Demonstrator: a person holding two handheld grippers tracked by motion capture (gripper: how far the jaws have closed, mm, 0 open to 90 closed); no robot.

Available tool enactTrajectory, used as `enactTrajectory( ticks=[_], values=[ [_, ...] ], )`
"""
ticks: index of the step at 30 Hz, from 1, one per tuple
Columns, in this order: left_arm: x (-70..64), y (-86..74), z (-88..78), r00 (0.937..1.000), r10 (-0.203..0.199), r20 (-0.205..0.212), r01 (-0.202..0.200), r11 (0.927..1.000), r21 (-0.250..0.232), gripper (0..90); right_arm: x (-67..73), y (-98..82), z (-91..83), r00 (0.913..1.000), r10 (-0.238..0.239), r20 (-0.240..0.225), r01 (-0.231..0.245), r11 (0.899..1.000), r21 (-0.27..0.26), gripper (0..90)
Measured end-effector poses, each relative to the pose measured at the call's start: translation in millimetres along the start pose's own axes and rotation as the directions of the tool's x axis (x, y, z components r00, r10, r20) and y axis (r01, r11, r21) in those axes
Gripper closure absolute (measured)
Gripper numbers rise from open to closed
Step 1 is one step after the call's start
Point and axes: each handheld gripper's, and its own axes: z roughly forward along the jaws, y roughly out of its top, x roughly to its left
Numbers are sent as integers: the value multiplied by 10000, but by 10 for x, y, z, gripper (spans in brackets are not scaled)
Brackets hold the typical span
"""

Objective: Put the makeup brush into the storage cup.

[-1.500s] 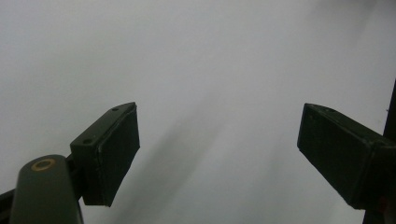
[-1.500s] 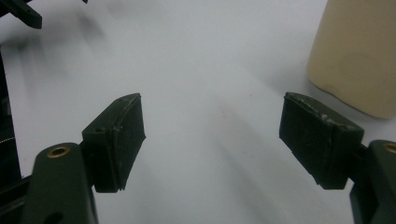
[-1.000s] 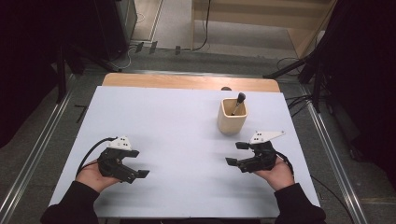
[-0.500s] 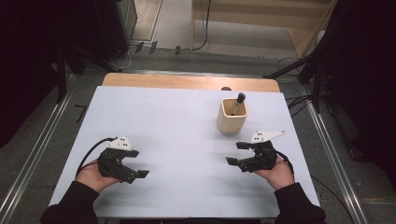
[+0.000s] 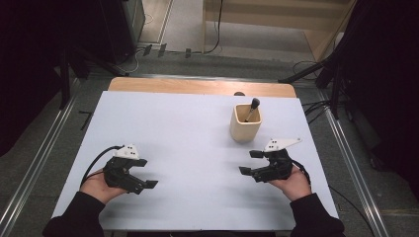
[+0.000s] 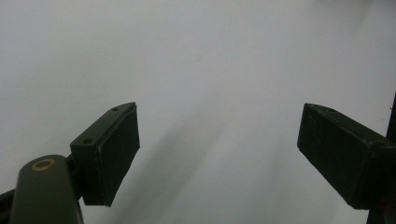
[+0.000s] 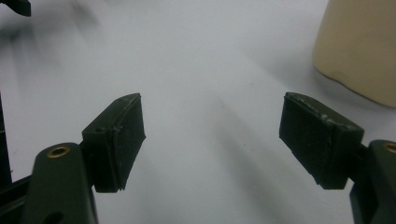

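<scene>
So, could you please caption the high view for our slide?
Both grippers, left and right, open on the white table near a beige cup holding a brush.

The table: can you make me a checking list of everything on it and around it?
Surface: white table top, wooden strip at the far edge.
Job's things: beige cup upright, a black-tipped tool leaning inside.
Clutter: nothing seen.
Grippers: left gripper and right gripper rest in hands on the table, jaws open, nothing between them.
Cables: black cable loops from the left gripper; more on the floor beyond.
Surroundings: grey floor, metal rails along both sides, wooden furniture behind.
</scene>
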Motion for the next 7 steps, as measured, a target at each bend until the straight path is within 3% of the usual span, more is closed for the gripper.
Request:
enactTrajectory(
  ticks=[7],
  values=[
    [5,0,5,10000,-32,0,32,10000,22,137,-6,1,7,10000,4,1,-4,10000,-17,234]
  ],
)
